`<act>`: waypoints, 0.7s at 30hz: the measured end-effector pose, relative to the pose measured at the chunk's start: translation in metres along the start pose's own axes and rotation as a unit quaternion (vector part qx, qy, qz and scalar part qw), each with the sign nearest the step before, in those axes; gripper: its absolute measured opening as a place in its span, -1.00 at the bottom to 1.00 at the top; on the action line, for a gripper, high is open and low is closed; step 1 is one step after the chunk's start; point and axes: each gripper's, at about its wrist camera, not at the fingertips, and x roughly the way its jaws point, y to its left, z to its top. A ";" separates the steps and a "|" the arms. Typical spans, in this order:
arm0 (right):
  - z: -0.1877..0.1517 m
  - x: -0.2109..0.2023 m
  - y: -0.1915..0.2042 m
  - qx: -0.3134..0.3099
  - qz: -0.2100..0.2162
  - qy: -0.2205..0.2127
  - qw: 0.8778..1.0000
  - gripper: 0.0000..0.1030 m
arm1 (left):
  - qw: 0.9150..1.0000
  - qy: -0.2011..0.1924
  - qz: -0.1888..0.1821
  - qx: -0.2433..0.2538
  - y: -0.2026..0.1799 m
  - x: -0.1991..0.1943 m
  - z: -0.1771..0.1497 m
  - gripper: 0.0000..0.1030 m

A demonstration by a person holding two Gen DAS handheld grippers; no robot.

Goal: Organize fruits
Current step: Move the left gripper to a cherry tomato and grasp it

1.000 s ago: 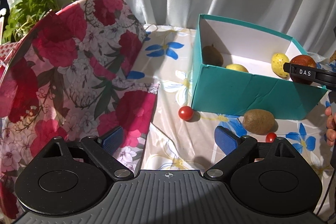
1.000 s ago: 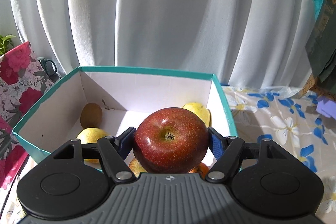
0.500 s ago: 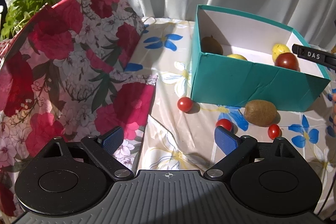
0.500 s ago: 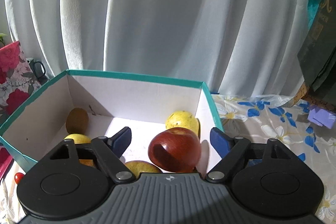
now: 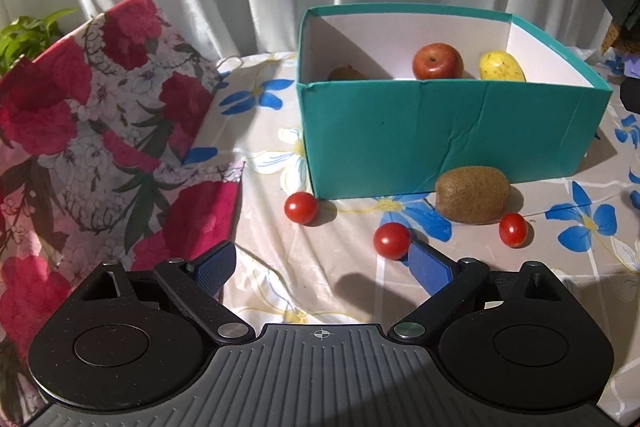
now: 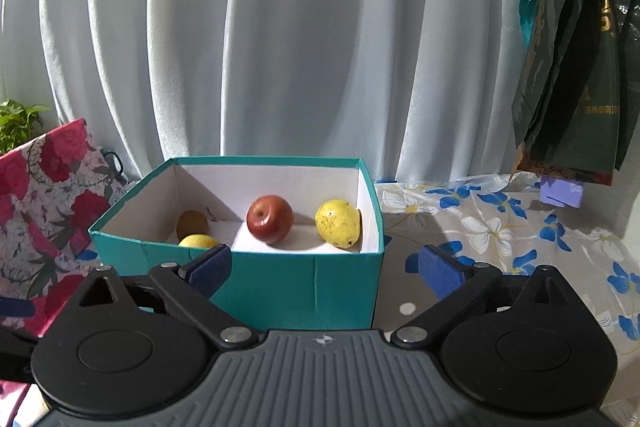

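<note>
A teal box [image 5: 440, 131] stands on the flowered tablecloth and also shows in the right wrist view [image 6: 296, 287]. Inside lie a red apple [image 6: 270, 219], a yellow pear [image 6: 337, 223], a kiwi [image 6: 192, 223] and a yellow fruit [image 6: 199, 241]. The apple [image 5: 437, 61] and pear [image 5: 502, 67] show in the left wrist view too. In front of the box lie a kiwi [image 5: 472, 193] and three cherry tomatoes [image 5: 301, 207], [image 5: 392, 240], [image 5: 512, 229]. My left gripper [image 5: 322, 267] is open and empty, low over the cloth. My right gripper [image 6: 324, 267] is open and empty, before the box.
A red floral gift bag [image 5: 92, 147] lies to the left of the box. A green plant [image 5: 24, 37] stands behind it. White curtains hang at the back. Dark bags [image 6: 572, 75] hang at the upper right above a purple item [image 6: 560, 191].
My right gripper opened and dropped the red apple into the box, then drew back and up. My left gripper swung right, bringing the tomatoes and kiwi nearer.
</note>
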 end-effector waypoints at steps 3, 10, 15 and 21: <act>-0.005 -0.003 0.001 0.000 -0.006 0.014 1.000 0.93 | 1.000 -0.006 -0.009 0.016 -0.011 0.006 0.001 0.87; -0.011 -0.015 0.000 0.003 -0.019 0.015 1.000 0.94 | 0.999 -0.011 -0.042 0.024 -0.024 0.019 0.002 0.72; -0.015 -0.018 -0.005 0.009 -0.030 0.022 0.999 0.94 | 0.998 -0.017 -0.051 0.035 -0.028 0.025 0.000 0.70; -0.018 -0.014 -0.007 0.016 -0.039 0.036 0.998 0.94 | 0.997 0.009 -0.062 0.034 -0.031 0.042 -0.001 0.52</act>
